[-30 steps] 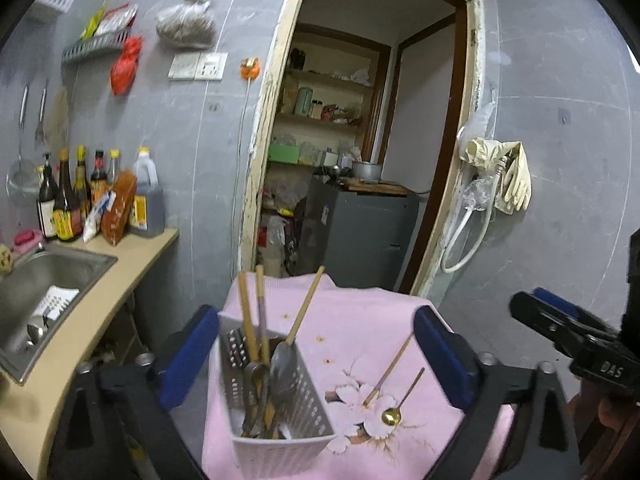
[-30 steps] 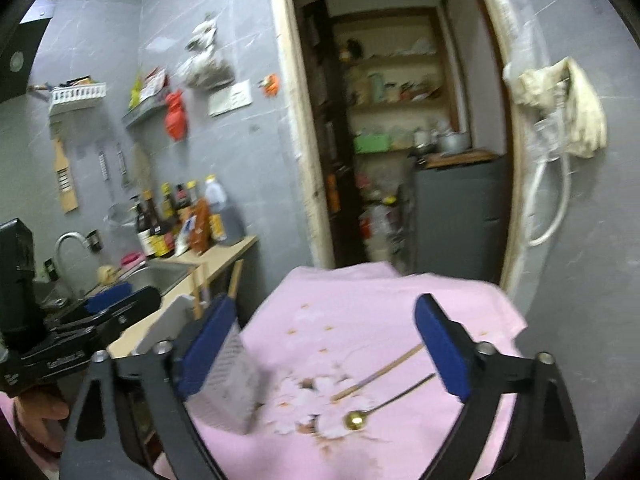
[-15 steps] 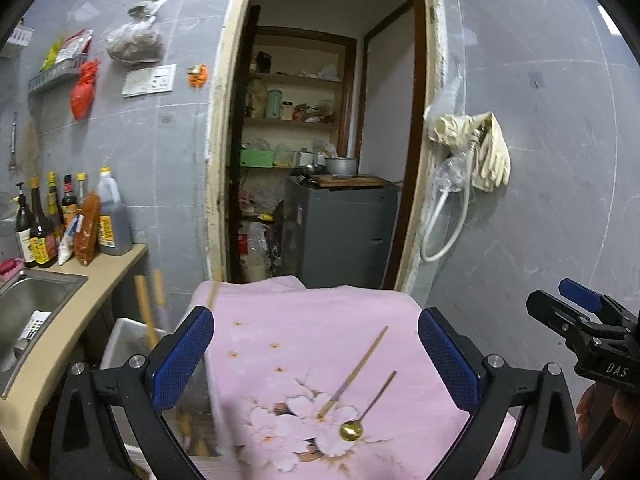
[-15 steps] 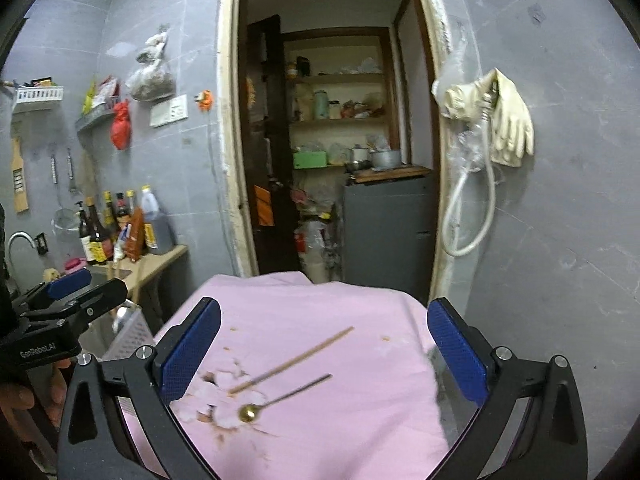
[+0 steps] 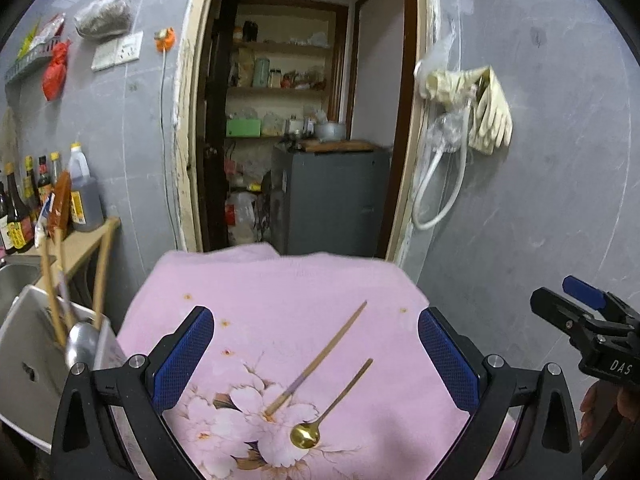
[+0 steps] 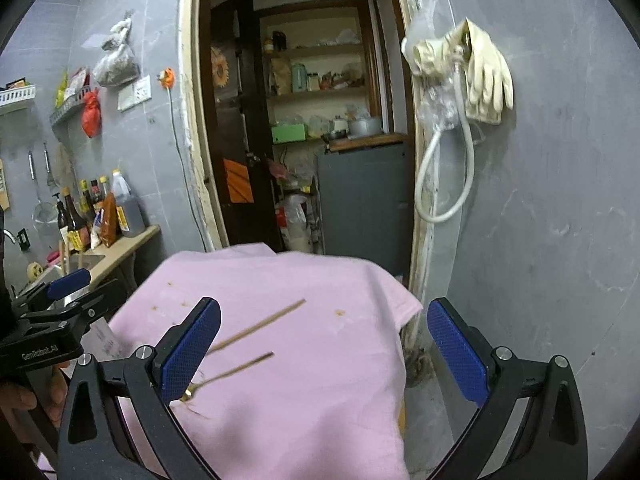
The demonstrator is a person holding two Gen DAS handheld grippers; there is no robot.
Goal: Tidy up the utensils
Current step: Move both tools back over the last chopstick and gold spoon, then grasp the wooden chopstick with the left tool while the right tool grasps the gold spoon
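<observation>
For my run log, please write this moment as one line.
left gripper: open, empty | right gripper: open, empty | on pink cloth: gold spoon, chopstick | utensil holder: left of cloth, holds chopsticks, ladle

Between the blue-padded black fingers (image 5: pixel 182 358) lay a pink cloth (image 5: pixel 280 296) printed with pale blossoms, a gold spoon (image 5: pixel 306 435) and a tan chopstick (image 5: pixel 320 356) with a lilac band.
</observation>
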